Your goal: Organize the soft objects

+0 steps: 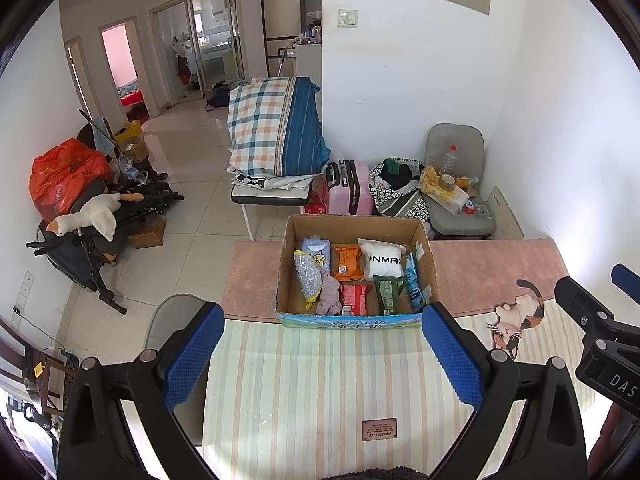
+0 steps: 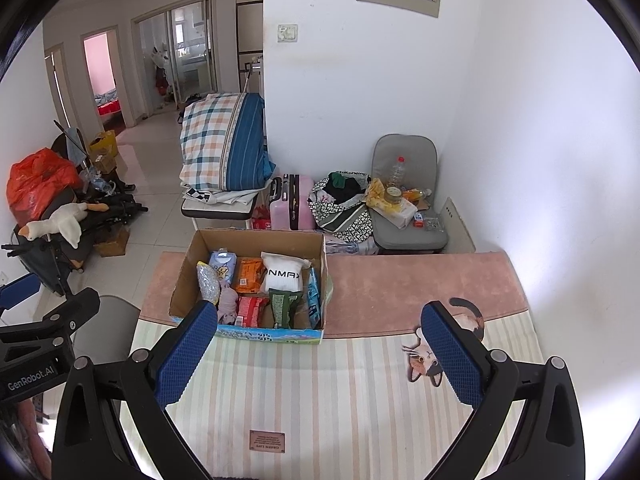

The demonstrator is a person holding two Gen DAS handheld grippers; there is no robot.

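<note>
An open cardboard box (image 1: 425, 256) stands on the table's far half; it also shows in the right wrist view (image 2: 186, 272). It holds several soft packs: a white bag (image 1: 383, 264), an orange pack (image 1: 347, 262), a red pack (image 1: 355, 298), a green pack (image 1: 389, 294), a silver mesh pouch (image 1: 307, 280) and a crumpled grey cloth (image 1: 329, 299). My left gripper (image 1: 323, 356) is open and empty, hovering over the striped mat in front of the box. My right gripper (image 2: 318, 350) is open and empty, just right of the box's front.
The table wears a striped mat (image 1: 320, 384) with a cat picture (image 2: 428, 356) and a pink strip (image 2: 420, 284) behind. Beyond are a grey chair (image 1: 456, 184) with clutter, a pink suitcase (image 1: 348, 188), a bedding pile (image 1: 276, 128) and a stroller with a goose plush (image 1: 88, 216).
</note>
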